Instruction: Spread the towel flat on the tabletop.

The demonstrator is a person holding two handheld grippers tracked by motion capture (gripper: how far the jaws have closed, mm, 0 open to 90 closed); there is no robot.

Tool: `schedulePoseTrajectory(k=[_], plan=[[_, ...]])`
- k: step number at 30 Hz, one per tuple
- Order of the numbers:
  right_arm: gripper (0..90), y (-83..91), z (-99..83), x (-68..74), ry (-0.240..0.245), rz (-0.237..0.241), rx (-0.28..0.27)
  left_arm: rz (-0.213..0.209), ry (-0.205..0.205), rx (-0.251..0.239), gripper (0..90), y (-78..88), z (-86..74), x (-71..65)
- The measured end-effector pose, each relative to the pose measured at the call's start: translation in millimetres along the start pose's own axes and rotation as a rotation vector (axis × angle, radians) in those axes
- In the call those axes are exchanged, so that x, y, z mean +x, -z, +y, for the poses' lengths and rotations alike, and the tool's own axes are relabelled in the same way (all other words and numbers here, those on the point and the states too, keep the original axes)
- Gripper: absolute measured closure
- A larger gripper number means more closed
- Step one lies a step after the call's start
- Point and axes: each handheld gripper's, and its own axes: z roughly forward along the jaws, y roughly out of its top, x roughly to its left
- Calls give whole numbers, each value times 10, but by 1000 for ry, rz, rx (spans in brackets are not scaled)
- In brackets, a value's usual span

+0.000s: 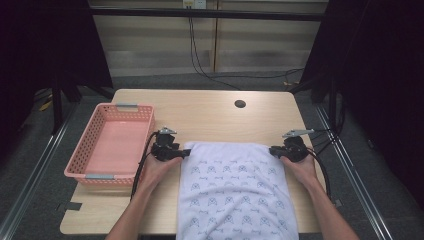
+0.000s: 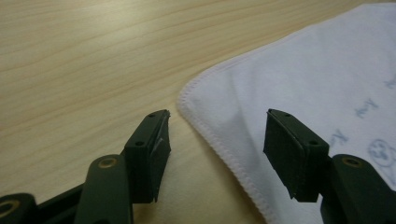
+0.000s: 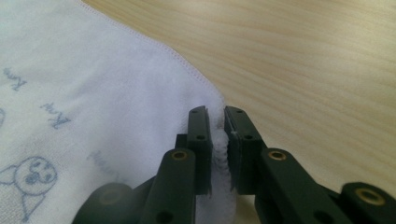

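A white towel (image 1: pixel 235 187) printed with small blue figures lies flat on the wooden table (image 1: pixel 210 115) and hangs over its near edge. My left gripper (image 1: pixel 186 152) is open at the towel's far left corner (image 2: pixel 187 95); the corner's hem runs between the jaws, one jaw over bare wood, the other over the cloth. My right gripper (image 1: pixel 272 150) is shut on the towel's far right corner (image 3: pixel 218 140), white cloth pinched between its pads. The towel (image 3: pixel 70 107) spreads to the left of those jaws.
An empty pink plastic basket (image 1: pixel 112 145) with grey handles stands at the table's left side, close to my left hand. A round cable hole (image 1: pixel 240 104) sits in the table top at the back. Dark curtains and cables lie beyond the table.
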Motion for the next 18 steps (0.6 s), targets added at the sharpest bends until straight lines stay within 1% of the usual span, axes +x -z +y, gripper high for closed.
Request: schedulePoseTrajectory(k=[1, 2, 3, 4, 5, 6, 7, 8, 9, 10, 11, 12, 13, 14, 15, 16, 17, 18], plan=[[819, 0, 2, 5, -6, 1, 3, -4, 1, -11, 406, -11, 2, 4], [825, -2, 4, 7, 2, 0, 2, 2, -12, -13, 410, -20, 10, 15], [827, -2, 5, 16, -2, -4, 3, 1, -9, -22, 414, -39, 14, 16], [827, 1, 6, 24, -5, -5, 7, -3, -20, -25, 416, -60, 25, 19], [827, 1, 6, 29, -7, -7, 8, -22, -20, -29, 422, -92, 47, 6], [827, 0, 5, 29, -10, -4, 6, -33, -34, -19, 443, -115, 69, -13], [827, -1, 4, 29, -11, -4, 5, -26, -37, -29, 445, -146, 81, -51], [827, -2, 2, 27, -14, 1, 3, -24, -50, -30, 449, -164, 90, -77], [827, -4, 3, 24, -14, 6, 2, -17, -77, -16, 476, -186, 111, -119], [827, -6, 6, 22, -12, 8, 2, -26, -90, -4, 542, -190, 121, -132], [827, -7, 6, 21, -14, 10, 2, -30, -84, -12, 616, -208, 123, -156], [827, -9, 7, 17, -17, 15, 2, -26, -90, -16, 733, -217, 115, -165], [826, -10, 11, 12, -24, 18, 2, -47, -90, -18, 809, -219, 105, -159], [826, 0, 15, 11, -37, 21, 4, -54, -62, -46, 847, -214, 89, -163], [827, 21, 19, 2, -48, 30, -8, -88, -35, -63, 859, -193, 77, -156], [828, 61, 30, -15, -66, 44, -34, -92, -30, -66, 863, -175, 78, -163], [829, 91, 39, -26, -74, 52, -45, -90, -39, -69, 863, -148, 84, -172], [829, 123, 51, -32, -84, 58, -57, -100, -38, -82, 864, -95, 105, -186]])
